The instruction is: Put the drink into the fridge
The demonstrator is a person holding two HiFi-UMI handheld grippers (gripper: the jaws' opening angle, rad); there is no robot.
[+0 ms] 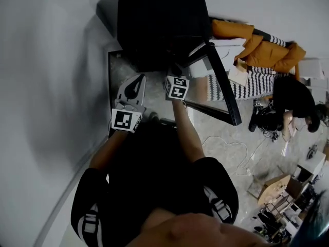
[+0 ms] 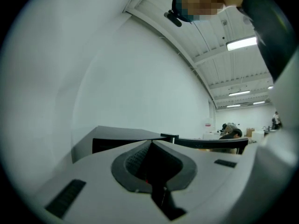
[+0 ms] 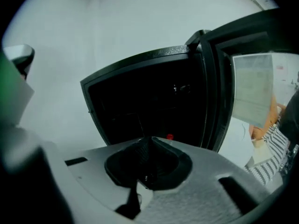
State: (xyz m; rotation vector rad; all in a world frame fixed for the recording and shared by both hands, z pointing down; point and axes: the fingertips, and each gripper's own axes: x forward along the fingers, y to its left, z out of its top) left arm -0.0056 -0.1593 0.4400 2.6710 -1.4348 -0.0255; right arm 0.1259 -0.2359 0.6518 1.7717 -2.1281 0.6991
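Head view: the black, boxy fridge [image 1: 159, 24] stands against the white wall [image 1: 51, 60]. Its black-framed glazed door [image 1: 222, 81] is swung wide to the right, which leaves the cavity free to reach. The left gripper [image 1: 134, 84] hangs near the fridge's lower left corner, clear of the opening. The right gripper [image 1: 175, 81] sits further forward, at the mouth of the cavity. Left gripper view: pale grey moulded shells with dark ribbed rubber fingers [image 2: 135, 160], clenched together on nothing. They are aimed over the fridge's flat matte top at the bare wall, so this gripper looks idle. Right gripper view: the fingers are clenched tip to tip with nothing between them, pointing straight into the dark interior. A small red spot [image 3: 169, 136] shows just beyond the tips, inside the cavity. I judge it to be the drink's cap, so the drink probably stands in the fridge already, let go. The spot is too small and dark to be sure.
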